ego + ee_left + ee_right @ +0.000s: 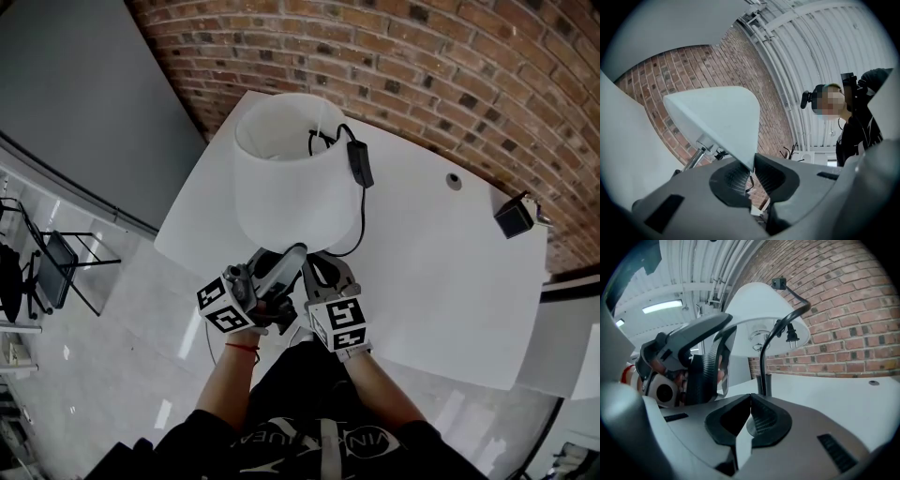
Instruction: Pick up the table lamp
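Left claw [751, 171] and right claw [749, 420] both clamp the table lamp [286, 187] by its flat base [717, 122], at the tabletop [441, 272] edge

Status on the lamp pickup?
Left gripper shut on lamp base edge. Right gripper shut on it too. Cord looped over shade. Nothing blocking.

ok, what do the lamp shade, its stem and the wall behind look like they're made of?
Lamp shade: matte white, probably fabric or plastic; even tone, no gloss, so the look leaves it open.
Stem: looks like polished metal; bright streaks run along it.
Wall: bare red-brown brick, with pale mortar joints showing.
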A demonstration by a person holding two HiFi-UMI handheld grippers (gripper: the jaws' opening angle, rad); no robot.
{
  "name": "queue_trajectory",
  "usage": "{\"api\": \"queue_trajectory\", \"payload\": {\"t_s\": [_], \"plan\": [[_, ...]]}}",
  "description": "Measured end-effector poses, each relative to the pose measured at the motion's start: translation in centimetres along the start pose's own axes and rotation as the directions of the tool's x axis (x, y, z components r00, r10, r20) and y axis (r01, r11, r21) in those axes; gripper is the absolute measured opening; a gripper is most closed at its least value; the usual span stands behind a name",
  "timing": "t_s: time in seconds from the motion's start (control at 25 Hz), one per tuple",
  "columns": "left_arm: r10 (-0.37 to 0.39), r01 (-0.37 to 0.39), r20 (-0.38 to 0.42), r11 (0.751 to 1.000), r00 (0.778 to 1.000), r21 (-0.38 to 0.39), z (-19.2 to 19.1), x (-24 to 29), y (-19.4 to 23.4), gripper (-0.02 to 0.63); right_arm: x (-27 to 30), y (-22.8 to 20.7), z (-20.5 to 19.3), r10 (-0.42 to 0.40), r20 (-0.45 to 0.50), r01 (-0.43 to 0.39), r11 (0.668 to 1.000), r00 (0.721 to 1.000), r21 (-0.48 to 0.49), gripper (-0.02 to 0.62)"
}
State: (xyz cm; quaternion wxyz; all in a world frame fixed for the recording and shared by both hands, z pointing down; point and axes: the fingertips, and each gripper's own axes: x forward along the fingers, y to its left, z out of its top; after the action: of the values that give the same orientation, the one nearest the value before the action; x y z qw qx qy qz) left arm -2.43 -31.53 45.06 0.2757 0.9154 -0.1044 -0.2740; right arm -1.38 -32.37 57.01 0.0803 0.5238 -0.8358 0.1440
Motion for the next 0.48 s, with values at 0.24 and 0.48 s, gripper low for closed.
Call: {"api": "queue_trajectory", "payload": {"t_s": [0.24,0.48], "plan": [[0.017,-0.017,-0.001,1.0,1.0,0.006,1.0,1.2,1.0,0.035,1.5,-2.3,0.0,-0.049,-0.08,0.049,0.999,0.996,-0.009,0.003],[0.039,-0.039,0.01,0.999,0.999,0.007,2.2,2.2,2.1,0.035,3.1,-3.2,0.4,-0.031,-0.123,0.031,1.0,0.992,-0.005,0.003]]}}
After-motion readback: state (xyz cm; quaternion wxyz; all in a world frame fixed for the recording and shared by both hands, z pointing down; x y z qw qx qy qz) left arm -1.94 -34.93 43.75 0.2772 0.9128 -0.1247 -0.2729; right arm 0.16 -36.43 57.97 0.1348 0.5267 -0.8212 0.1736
